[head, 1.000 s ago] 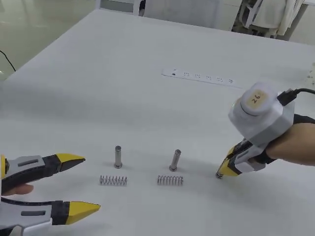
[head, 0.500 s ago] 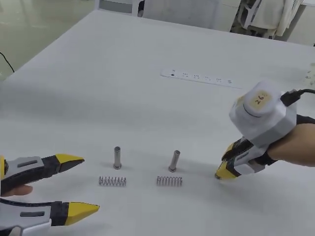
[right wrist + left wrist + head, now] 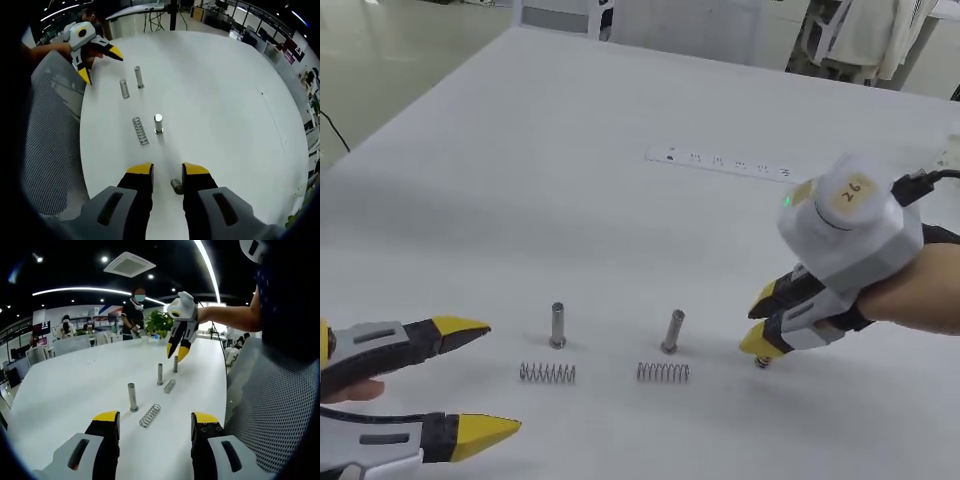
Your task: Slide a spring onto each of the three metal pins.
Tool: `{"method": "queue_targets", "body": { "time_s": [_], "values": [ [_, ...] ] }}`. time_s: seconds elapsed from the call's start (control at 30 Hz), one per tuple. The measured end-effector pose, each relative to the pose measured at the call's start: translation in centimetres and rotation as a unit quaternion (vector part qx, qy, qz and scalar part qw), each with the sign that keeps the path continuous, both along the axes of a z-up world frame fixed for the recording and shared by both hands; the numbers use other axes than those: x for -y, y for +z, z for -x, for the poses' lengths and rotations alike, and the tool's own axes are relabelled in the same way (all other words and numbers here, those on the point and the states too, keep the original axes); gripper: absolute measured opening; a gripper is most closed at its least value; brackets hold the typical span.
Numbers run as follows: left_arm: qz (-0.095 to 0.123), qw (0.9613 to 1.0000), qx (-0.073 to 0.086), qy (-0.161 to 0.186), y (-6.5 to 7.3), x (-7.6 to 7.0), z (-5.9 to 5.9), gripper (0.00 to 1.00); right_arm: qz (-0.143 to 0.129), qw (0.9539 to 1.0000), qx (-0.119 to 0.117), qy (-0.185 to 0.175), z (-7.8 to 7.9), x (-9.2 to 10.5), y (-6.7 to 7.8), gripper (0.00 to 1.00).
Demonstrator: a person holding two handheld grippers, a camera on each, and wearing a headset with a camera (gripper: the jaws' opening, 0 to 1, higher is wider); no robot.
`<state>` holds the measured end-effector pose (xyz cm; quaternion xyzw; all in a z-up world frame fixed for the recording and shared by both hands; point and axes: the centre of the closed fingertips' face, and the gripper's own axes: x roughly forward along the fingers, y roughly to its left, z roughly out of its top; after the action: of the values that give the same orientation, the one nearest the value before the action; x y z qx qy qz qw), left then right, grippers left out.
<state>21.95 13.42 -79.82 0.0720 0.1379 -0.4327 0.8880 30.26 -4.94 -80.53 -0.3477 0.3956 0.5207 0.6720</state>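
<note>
The left gripper (image 3: pixel 480 378) hovers low over the white table (image 3: pixel 620 220), jaws spread wide, empty; the left pin (image 3: pixel 558 325) stands bare, the left spring (image 3: pixel 547 373) lying just before it; the middle pin (image 3: pixel 673 330) and middle spring (image 3: pixel 663 372) likewise; the right gripper (image 3: pixel 760 320), jaws slightly parted, sits just above the right pin (image 3: pixel 762 361), which appears already sleeved; two pins left, I judge.

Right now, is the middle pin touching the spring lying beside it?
Apart. The right gripper view shows a strip of bare table between the upright middle pin and the spring lying beside it.
</note>
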Motion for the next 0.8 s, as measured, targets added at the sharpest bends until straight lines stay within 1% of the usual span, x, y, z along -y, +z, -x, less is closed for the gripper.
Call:
{"method": "queue_targets", "body": {
  "time_s": [0.17,0.27,0.47,0.63,0.8],
  "values": [
    [0.000,1.0000,0.001,0.000,0.1,0.0,0.1,0.52,-0.005,0.9996,-0.007,0.025,1.2,-1.4,0.1,0.20],
    [0.000,1.0000,0.001,0.000,0.1,0.0,0.2,0.52,0.001,0.9990,-0.011,0.044,1.8,-2.2,-0.3,0.19],
    [0.000,1.0000,0.001,-0.002,0.3,0.0,0.2,0.52,0.010,0.9975,-0.015,0.068,2.7,-3.4,-1.2,0.18],
    [0.000,1.0000,0.002,-0.002,0.3,0.0,0.3,0.52,0.019,0.9964,-0.019,0.080,3.1,-4.1,-2.1,0.17],
    [0.001,1.0000,0.002,-0.001,0.3,0.0,0.3,0.51,0.020,0.9961,-0.021,0.083,3.1,-4.6,-2.9,0.15]
  ]
}}
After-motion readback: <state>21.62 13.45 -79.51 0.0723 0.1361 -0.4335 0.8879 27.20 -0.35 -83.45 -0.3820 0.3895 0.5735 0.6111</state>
